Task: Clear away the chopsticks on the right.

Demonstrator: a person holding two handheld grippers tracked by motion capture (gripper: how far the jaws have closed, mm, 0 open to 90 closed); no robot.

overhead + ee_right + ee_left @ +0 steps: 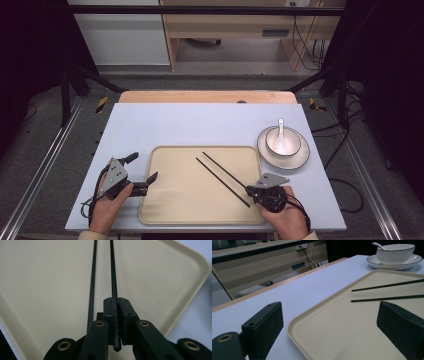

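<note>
Big pale table, wide and bare at the far side. Next down, beige tray at the near edge, two black chopsticks on it. Off to the right, plate carrying bowl, white spoon standing in it. Left gripper spread wide, straddling the tray's left rim, gripping nothing. Right gripper pressed together, pinching the near end of right chopstick. Left chopstick lying free just beside, on the tray.
</note>
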